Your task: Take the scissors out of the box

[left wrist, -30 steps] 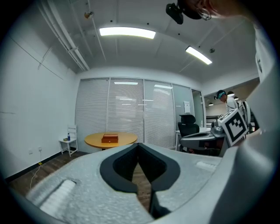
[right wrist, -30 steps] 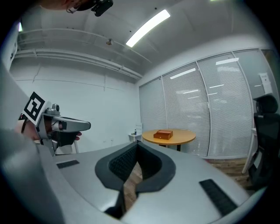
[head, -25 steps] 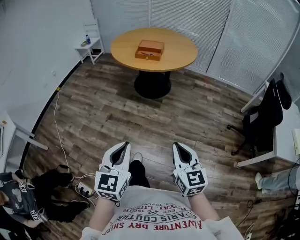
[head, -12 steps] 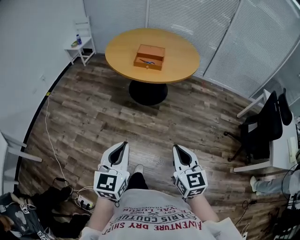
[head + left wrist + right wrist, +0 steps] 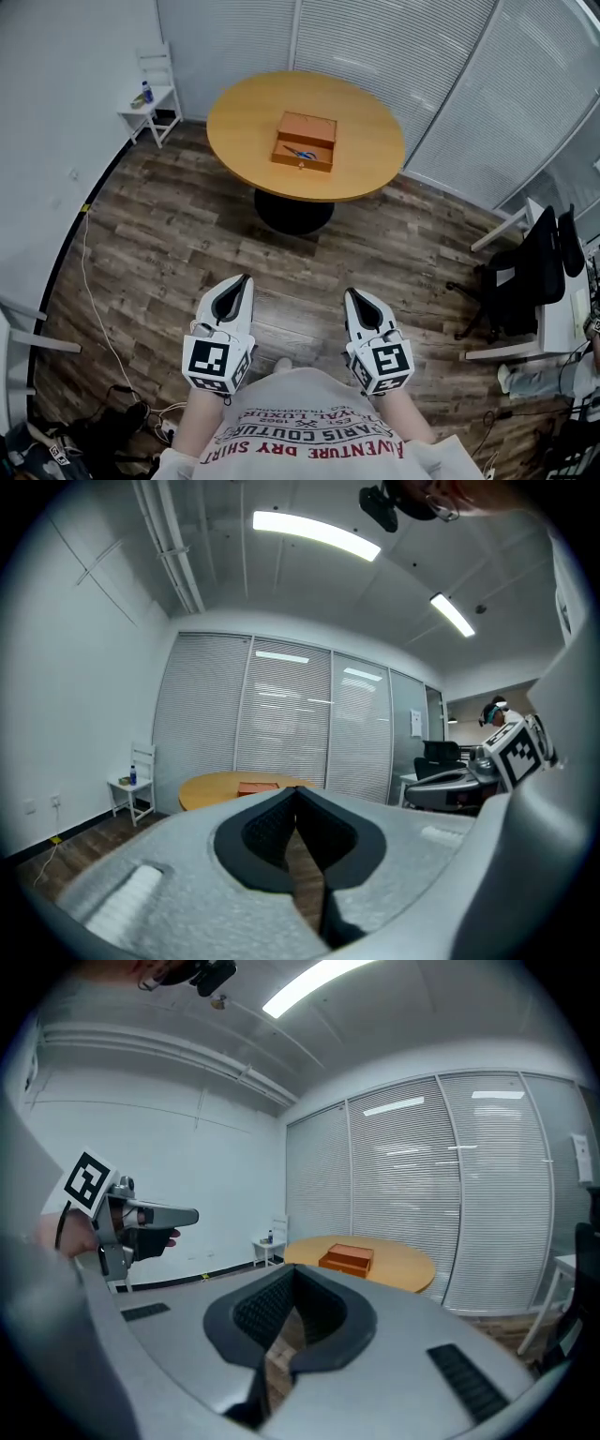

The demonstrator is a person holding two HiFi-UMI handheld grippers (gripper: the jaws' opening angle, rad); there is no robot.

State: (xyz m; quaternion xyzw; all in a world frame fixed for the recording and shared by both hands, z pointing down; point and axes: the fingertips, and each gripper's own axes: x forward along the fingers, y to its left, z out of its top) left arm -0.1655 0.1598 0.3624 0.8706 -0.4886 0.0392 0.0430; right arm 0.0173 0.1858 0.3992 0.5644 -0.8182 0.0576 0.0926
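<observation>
An orange box (image 5: 304,142) lies open on the round wooden table (image 5: 244,117) across the room, with blue-handled scissors (image 5: 300,153) inside its near tray. The box (image 5: 345,1259) also shows in the right gripper view, and as a thin orange strip (image 5: 257,787) in the left gripper view. My left gripper (image 5: 246,279) and right gripper (image 5: 351,293) are held side by side in front of my chest, far short of the table. Both are shut, jaw tips meeting, with nothing between them. Each points level toward the table.
Dark wood floor lies between me and the table. A white side stand (image 5: 150,108) with a bottle is at the back left by the wall. A black chair (image 5: 530,272) and a white desk (image 5: 553,319) stand at the right. Blinds (image 5: 403,47) cover the far wall. A cable (image 5: 89,281) trails along the left floor.
The table and box have drawn nearer and sit lower in the head view as I walk toward them. Both grippers keep their pose in front of me and stay shut.
</observation>
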